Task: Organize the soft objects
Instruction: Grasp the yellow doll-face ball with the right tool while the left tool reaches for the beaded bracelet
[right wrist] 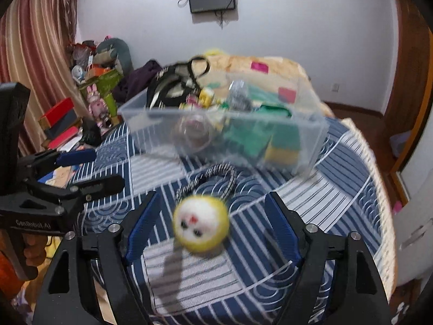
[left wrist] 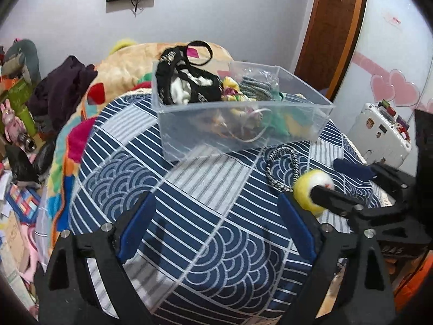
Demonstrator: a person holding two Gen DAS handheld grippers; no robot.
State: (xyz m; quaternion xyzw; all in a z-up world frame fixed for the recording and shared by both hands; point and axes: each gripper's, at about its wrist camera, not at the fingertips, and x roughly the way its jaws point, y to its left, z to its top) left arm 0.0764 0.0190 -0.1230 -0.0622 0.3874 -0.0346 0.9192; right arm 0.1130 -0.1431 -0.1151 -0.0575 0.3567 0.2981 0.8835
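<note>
Apparently yellow plush ball (right wrist: 200,222) sits btwn spread right claw (right wrist: 209,226) fingers.

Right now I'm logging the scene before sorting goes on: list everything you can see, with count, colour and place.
clear bin: one, transparent, on the bed, holding mixed soft items
black strappy item: one, black and white, bin's left end
plush ball: one, yellow with white face, on the bedspread in front of the bin
cord loop: one, black-white braided, attached behind the ball
bedspread: one, navy and white patterned
suitcase: one, white, beside the bed
left tool: open, empty
right tool: open around the ball
</note>
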